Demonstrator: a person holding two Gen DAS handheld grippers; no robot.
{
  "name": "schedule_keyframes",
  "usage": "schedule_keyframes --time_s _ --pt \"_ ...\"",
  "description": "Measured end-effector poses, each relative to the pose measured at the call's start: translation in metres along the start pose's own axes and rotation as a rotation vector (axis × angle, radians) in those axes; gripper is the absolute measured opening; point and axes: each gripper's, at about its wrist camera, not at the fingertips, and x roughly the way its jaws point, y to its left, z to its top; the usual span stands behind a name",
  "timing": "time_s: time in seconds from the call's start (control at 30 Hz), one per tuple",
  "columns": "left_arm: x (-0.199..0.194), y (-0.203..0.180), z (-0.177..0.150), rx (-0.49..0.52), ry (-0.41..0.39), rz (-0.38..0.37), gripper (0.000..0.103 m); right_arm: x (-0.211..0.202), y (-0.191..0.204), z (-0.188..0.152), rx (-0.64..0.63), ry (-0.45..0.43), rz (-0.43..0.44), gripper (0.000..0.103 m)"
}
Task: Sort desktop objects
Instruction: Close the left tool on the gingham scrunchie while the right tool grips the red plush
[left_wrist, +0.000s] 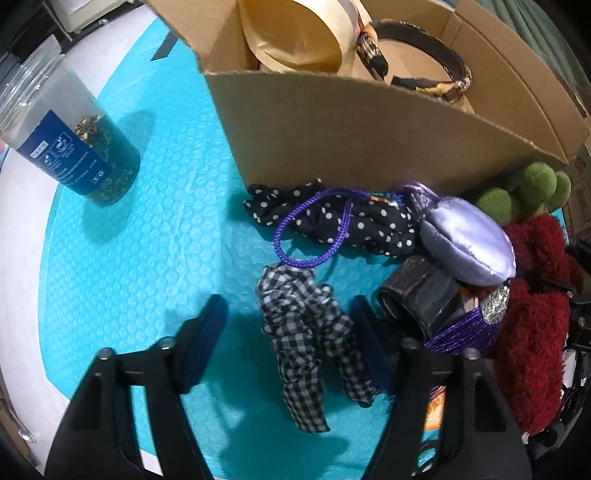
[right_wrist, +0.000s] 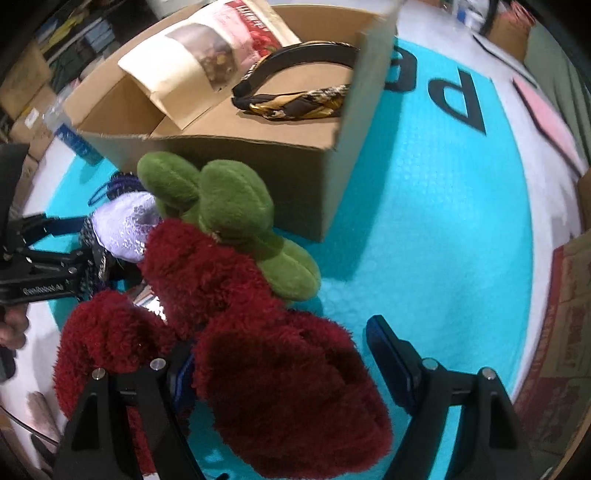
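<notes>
Big dark letters sit printed on the turquoise bubble mat (right_wrist: 436, 229), just right of the cardboard box (right_wrist: 295, 166): a "P" (right_wrist: 460, 98) reads clearly, upside down in the right wrist view, and the box's corner cuts off the letter next to it. Left of the box, the other gripper's black arm (right_wrist: 40, 284) carries small white lettering, too blurred to spell out. Inside the box, a paper pouch (right_wrist: 207, 55) shows red print, unreadable. Left of the box in the left wrist view, the clear jar's blue label (left_wrist: 62, 155) has white icons and tiny text, illegible.
</notes>
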Motion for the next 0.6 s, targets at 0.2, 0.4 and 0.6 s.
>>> schedule_keyframes --time_s 0.2,0.4,0.6 --pt "-0.007 0.014 -0.001 -0.054 -0.006 -0.066 0.029 -0.009 -0.009 -0.01 0.05 -0.027 0.071 0.05" --pt "-0.022 0.007 -0.008 -0.011 -0.049 -0.045 0.024 -0.03 -0.017 -0.019 0.094 -0.09 0.063 0.023" --pt "-0.046 -0.001 -0.013 0.02 -0.095 -0.056 0.023 -0.054 -0.01 -0.018 0.072 -0.136 0.032 0.017"
